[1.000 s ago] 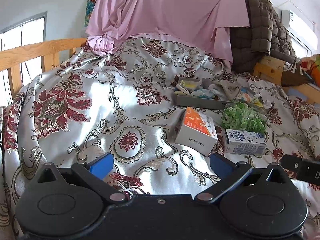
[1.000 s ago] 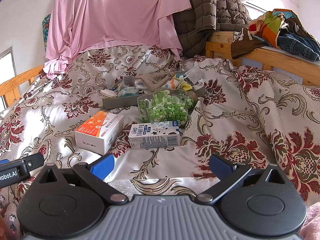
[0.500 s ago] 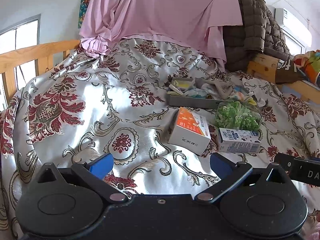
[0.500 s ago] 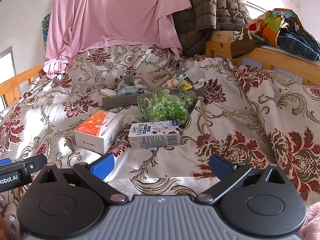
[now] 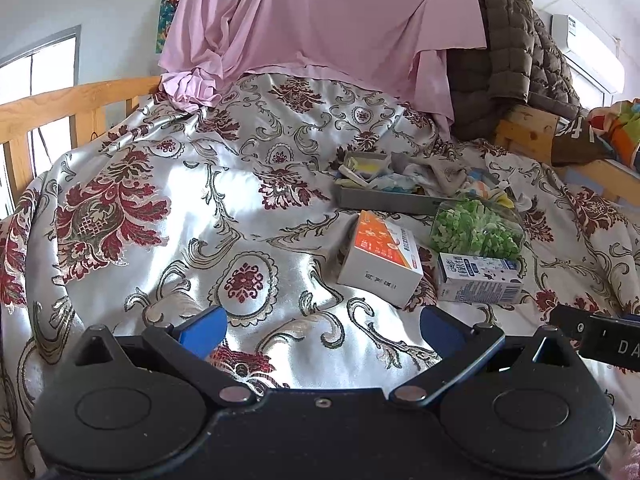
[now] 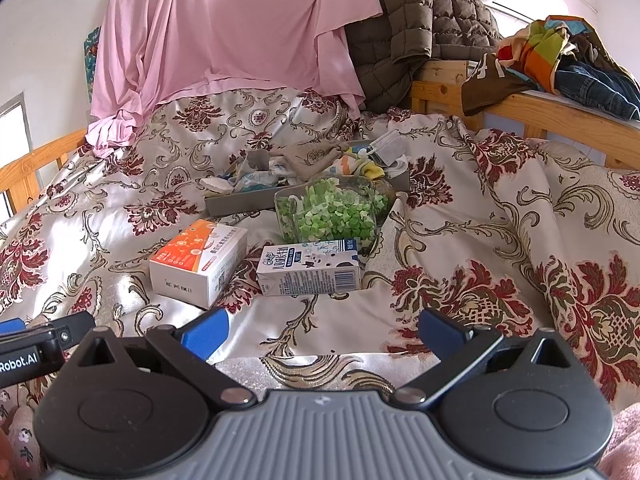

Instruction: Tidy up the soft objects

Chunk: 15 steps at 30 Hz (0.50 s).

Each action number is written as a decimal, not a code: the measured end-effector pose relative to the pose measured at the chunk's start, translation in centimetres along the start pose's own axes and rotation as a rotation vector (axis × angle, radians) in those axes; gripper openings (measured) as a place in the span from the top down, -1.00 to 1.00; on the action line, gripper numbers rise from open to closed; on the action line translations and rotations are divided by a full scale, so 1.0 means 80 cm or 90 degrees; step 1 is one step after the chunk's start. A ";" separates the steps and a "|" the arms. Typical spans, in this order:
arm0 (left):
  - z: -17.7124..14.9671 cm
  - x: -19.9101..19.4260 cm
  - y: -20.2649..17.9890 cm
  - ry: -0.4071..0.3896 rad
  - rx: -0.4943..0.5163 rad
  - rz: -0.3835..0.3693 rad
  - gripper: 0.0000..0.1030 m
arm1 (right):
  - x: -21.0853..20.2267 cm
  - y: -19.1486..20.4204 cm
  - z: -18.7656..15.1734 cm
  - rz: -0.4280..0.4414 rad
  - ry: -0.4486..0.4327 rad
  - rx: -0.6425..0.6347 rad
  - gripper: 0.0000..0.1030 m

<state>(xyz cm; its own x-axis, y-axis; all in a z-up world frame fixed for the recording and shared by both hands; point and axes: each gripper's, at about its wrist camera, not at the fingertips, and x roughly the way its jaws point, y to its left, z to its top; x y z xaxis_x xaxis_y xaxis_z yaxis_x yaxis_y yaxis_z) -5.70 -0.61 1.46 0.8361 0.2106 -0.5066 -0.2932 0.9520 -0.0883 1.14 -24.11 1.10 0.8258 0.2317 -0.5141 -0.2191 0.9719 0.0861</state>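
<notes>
A grey tray (image 5: 384,199) (image 6: 240,201) holding crumpled socks and small cloths (image 5: 436,174) (image 6: 316,156) lies on the patterned bedspread (image 5: 180,208) (image 6: 480,220). In front of it sit a clear bag of green pieces (image 5: 476,232) (image 6: 336,212), an orange-and-white box (image 5: 380,256) (image 6: 200,256) and a blue-and-white milk carton (image 5: 478,278) (image 6: 310,268). My left gripper (image 5: 322,326) is open and empty, low over the bedspread short of the box. My right gripper (image 6: 324,326) is open and empty, just short of the carton.
A pink sheet (image 5: 320,20) (image 6: 224,28) and a brown quilted jacket (image 5: 512,60) (image 6: 420,28) hang at the bed's head. Wooden rails run along the left (image 5: 48,104) and right (image 6: 540,108). Clothes (image 6: 560,56) are piled on the right rail.
The left gripper has drifted a little left and back, so the box and carton sit further right in its view. The right gripper has barely moved. Both stay open.
</notes>
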 end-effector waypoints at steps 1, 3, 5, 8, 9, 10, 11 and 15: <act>0.000 0.000 0.000 0.000 0.000 -0.001 -0.99 | -0.001 0.000 -0.001 0.000 0.000 0.000 -0.99; 0.000 0.000 0.000 0.000 0.000 0.000 -0.99 | 0.000 0.000 -0.001 0.000 0.000 0.000 -0.99; 0.000 0.001 0.000 0.001 -0.001 0.002 -0.99 | 0.000 0.000 0.000 0.000 0.000 0.000 -0.99; -0.001 0.001 0.001 0.001 -0.001 0.002 -0.99 | 0.000 0.000 0.000 0.000 0.000 0.000 -0.99; -0.001 0.001 0.001 0.001 -0.001 0.002 -0.99 | -0.001 -0.001 0.000 0.000 0.001 0.000 -0.99; -0.001 0.001 0.001 0.002 0.000 0.002 -0.99 | -0.001 -0.001 0.000 0.000 0.001 0.000 -0.99; -0.001 0.001 0.001 0.002 0.000 0.002 -0.99 | 0.000 -0.001 0.000 0.000 0.000 0.000 -0.99; -0.001 0.001 0.001 0.002 0.000 0.002 -0.99 | 0.000 -0.001 0.000 0.000 0.001 0.000 -0.99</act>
<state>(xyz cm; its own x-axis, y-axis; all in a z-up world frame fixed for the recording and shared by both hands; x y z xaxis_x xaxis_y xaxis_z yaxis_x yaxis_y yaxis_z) -5.69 -0.54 1.37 0.8335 0.2129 -0.5098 -0.2962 0.9512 -0.0870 1.14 -24.18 1.14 0.8252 0.2319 -0.5150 -0.2193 0.9718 0.0862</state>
